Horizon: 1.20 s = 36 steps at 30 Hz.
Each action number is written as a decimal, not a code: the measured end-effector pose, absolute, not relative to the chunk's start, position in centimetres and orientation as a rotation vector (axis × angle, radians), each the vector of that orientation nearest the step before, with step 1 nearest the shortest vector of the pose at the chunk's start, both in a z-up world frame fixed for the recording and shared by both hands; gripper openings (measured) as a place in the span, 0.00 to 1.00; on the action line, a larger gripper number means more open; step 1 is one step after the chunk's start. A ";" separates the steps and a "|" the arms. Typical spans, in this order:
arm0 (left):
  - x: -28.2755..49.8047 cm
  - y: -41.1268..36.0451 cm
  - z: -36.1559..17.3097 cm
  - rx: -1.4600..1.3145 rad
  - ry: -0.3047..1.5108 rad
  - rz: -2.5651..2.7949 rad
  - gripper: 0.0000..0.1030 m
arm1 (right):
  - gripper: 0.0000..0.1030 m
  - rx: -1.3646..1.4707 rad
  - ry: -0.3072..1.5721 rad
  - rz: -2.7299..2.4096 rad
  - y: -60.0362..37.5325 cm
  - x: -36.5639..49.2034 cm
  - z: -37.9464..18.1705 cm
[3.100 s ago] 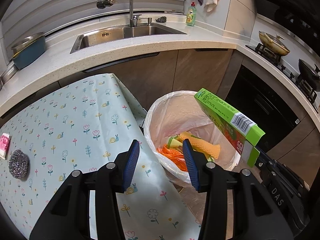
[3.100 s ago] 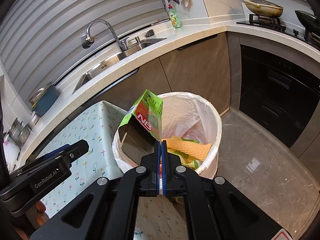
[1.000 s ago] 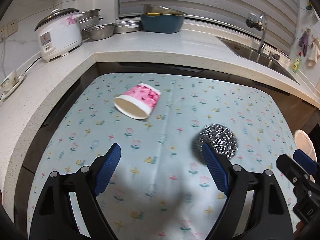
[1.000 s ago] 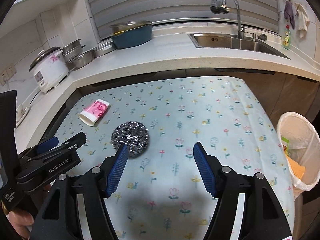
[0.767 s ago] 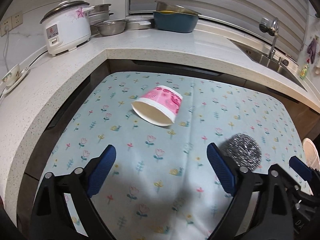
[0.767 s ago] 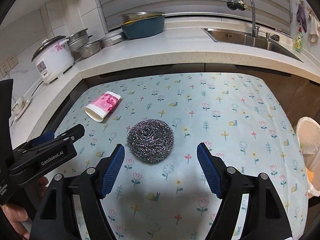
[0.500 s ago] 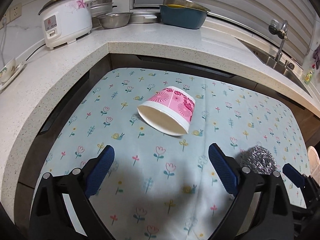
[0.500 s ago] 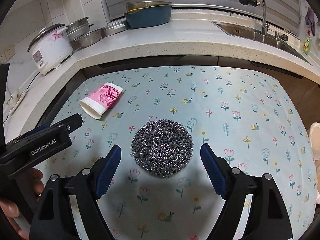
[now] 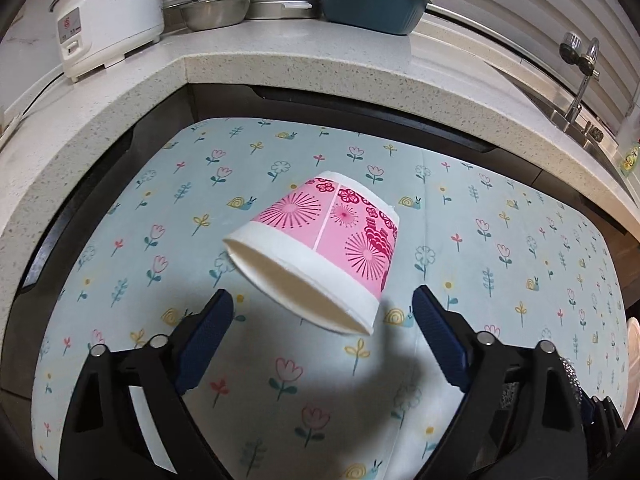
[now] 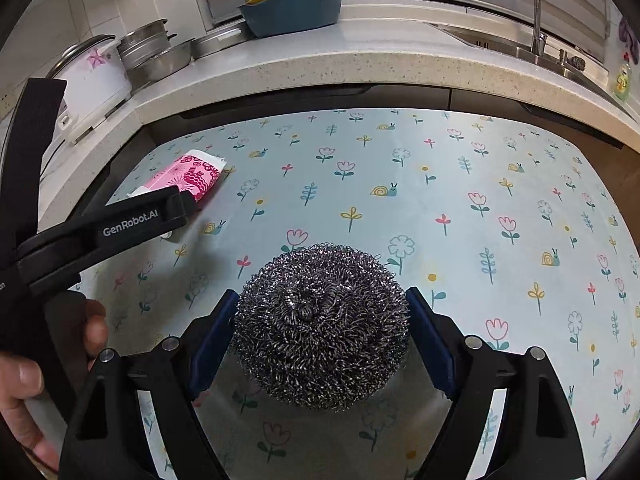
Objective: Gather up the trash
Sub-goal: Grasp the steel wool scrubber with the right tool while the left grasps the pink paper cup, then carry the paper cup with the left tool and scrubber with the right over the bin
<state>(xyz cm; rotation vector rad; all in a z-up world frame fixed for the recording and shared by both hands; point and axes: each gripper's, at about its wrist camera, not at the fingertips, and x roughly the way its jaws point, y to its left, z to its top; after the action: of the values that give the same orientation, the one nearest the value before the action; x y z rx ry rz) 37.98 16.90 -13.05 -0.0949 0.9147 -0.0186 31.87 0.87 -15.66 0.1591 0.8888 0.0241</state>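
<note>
A pink-and-white paper cup [image 9: 320,252] lies on its side on the floral tablecloth [image 9: 500,240], mouth toward me. My left gripper [image 9: 322,320] is open, its blue pads either side of the cup's rim and just short of it. The cup also shows in the right wrist view [image 10: 188,174], partly behind the left gripper's body. A steel-wool scrubber [image 10: 322,326] sits on the cloth between the wide-open pads of my right gripper [image 10: 322,340]; the pads stand at its sides, contact unclear.
A stone counter [image 9: 280,60] wraps the table's far and left sides, holding a rice cooker [image 9: 108,16], steel bowls [image 9: 216,10] and a blue basin [image 9: 372,4]. A sink and tap [image 10: 532,12] are at the far right. The bin's rim [image 9: 632,364] shows at the right edge.
Both grippers have moved forward and lower over the table. The left has closed in on the cup; the right now straddles the scrubber. Both stayed open.
</note>
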 end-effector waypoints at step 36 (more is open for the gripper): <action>27.8 -0.4 -4.2 0.016 0.798 -0.286 0.02 | 0.67 0.290 0.679 -0.149 -14.4 20.8 -7.3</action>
<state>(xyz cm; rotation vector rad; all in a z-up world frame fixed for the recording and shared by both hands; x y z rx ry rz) 27.81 -0.45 -4.21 0.0160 0.7980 -0.2863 20.80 -14.44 -7.32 0.2904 0.6790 -0.1492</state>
